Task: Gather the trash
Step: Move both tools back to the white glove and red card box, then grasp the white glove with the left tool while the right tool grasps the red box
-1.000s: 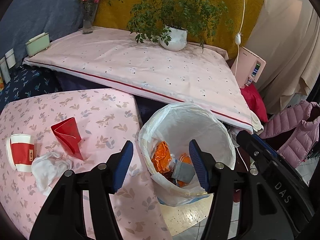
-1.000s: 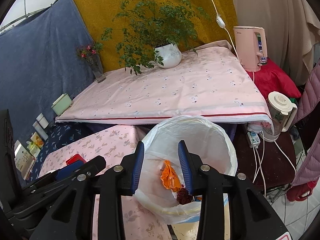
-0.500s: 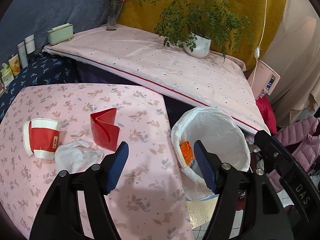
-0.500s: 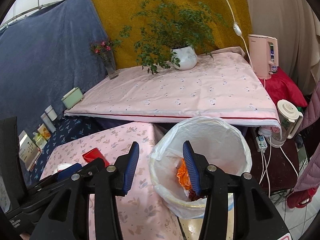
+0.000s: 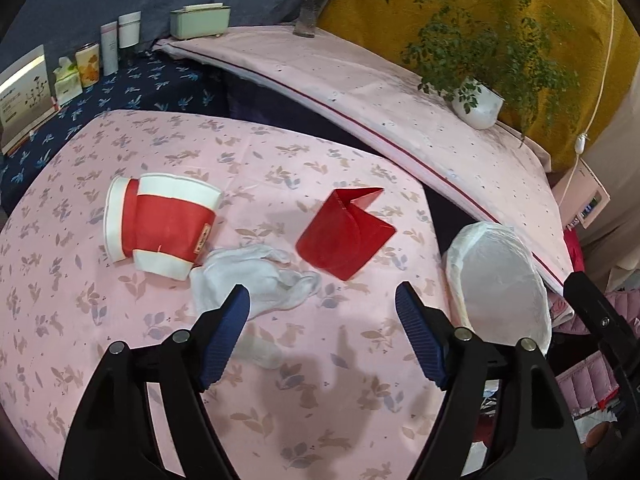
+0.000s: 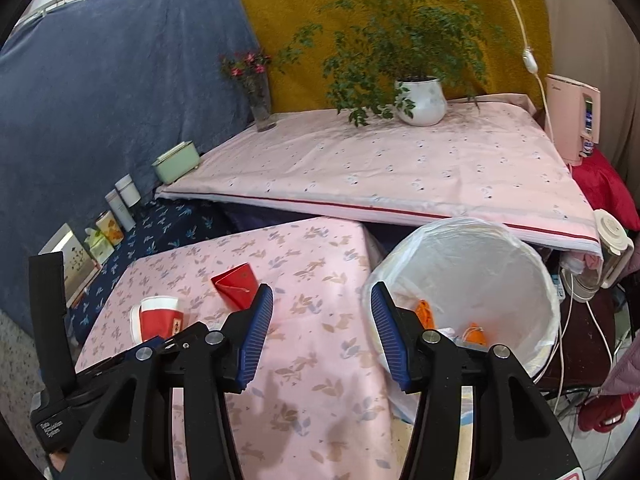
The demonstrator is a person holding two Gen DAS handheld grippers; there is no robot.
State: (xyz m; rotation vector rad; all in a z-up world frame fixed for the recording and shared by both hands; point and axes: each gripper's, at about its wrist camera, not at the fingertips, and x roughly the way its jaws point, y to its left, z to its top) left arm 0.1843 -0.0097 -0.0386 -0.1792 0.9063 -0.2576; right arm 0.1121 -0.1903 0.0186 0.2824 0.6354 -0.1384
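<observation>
Hovering over the pink flowered worktop [image 5: 168, 360], the left tongs [image 5: 322, 308] are widening with nothing between their blue pads, which suits a reach for loose, soft litter; I judge the crumpled white tissue [image 5: 256, 276] to be their aim, since it lies just under and ahead of the left pad. Three pieces of trash lie on the worktop: the tissue, a red-and-white paper cup [image 5: 160, 224] tipped on its side and touching the tissue's edge, and a folded red card [image 5: 346, 236] standing like a small tent just to the tissue's right. The bin [image 6: 516, 280], lined with a white plastic bag, stands off the worktop's right edge, close enough that a grasped piece needs only a short swing across; some orange scraps [image 6: 426, 314] already lie in its bottom, so part of the job looks done. The right tongs [image 6: 322, 316] are also parting and empty, poised above the worktop's near edge beside the bin's rim, with the cup and the card further off to their left. The tissue is limp and will likely bunch when pinched, so a wide opening makes sense; the cup, lying sideways, may roll if nudged.
</observation>
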